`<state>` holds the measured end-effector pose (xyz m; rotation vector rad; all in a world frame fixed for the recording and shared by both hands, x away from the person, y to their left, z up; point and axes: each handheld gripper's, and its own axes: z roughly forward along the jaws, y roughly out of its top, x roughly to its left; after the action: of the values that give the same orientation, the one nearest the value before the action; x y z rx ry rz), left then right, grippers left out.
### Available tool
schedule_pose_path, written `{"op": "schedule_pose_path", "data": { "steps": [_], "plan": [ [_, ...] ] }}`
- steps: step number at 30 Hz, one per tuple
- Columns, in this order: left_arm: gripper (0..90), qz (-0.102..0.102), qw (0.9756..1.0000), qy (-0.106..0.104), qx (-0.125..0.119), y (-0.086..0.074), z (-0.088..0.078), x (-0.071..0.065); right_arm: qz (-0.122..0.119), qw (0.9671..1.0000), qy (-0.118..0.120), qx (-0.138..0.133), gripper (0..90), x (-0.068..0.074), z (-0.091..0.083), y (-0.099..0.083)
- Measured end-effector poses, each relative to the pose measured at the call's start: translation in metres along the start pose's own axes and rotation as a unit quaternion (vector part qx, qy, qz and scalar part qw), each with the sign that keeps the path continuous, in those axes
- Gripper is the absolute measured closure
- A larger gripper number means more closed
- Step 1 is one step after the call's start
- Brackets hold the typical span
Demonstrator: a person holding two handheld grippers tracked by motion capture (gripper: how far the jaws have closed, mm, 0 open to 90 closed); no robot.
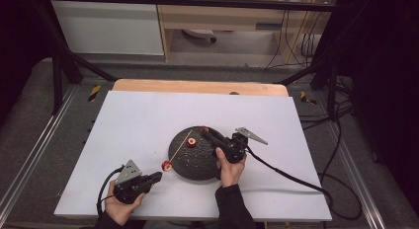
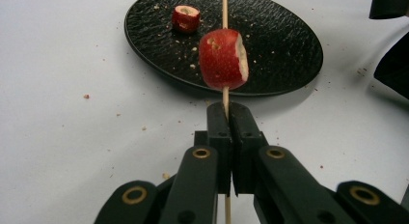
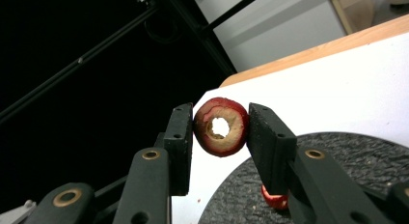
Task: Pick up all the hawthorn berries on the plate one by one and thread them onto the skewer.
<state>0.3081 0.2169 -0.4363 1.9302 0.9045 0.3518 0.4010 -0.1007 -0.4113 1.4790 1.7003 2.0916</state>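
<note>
My left gripper (image 2: 226,113) is shut on a thin wooden skewer (image 2: 224,96) that points toward a black round plate (image 2: 289,55). A red apple chunk (image 2: 223,60) is threaded on the skewer just beyond the jaws, over the plate's near rim. In the high view this gripper (image 1: 155,177) is at the front left, with the chunk (image 1: 167,165) beside the plate (image 1: 197,165). Another apple piece (image 1: 191,142) lies on the plate. My right gripper (image 3: 221,130) is shut on a cored apple ring (image 3: 221,127), held above the plate's far edge (image 1: 204,131).
The white table sheet (image 1: 138,120) carries scattered crumbs near the plate. A wooden edge (image 1: 197,86) runs along the back. Cables (image 1: 296,177) trail off the right side. Black frame bars (image 1: 64,61) stand at the back corners.
</note>
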Motion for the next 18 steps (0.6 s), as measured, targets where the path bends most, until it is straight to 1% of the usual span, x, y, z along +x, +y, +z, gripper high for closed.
{"op": "schedule_pose_path", "data": {
  "steps": [6,9,11,18],
  "plan": [
    [87.9,-0.003,1.0,0.0,-0.001,0.002,0.001,-0.002,0.003,0.9998,-0.005,-0.022,63.2,-0.002,0.002,0.002],
    [87.8,-0.007,1.0,-0.001,-0.003,0.003,0.003,-0.004,0.005,0.9994,-0.002,-0.033,63.2,-0.003,0.004,0.004],
    [87.8,-0.008,1.0,-0.001,-0.004,0.004,0.004,-0.006,0.008,0.9993,0.004,-0.036,63.2,-0.004,0.005,0.005],
    [87.9,-0.009,0.9999,-0.003,-0.005,0.007,0.008,-0.012,0.011,0.9984,0.002,-0.055,63.2,-0.005,0.006,0.007]
  ]
}}
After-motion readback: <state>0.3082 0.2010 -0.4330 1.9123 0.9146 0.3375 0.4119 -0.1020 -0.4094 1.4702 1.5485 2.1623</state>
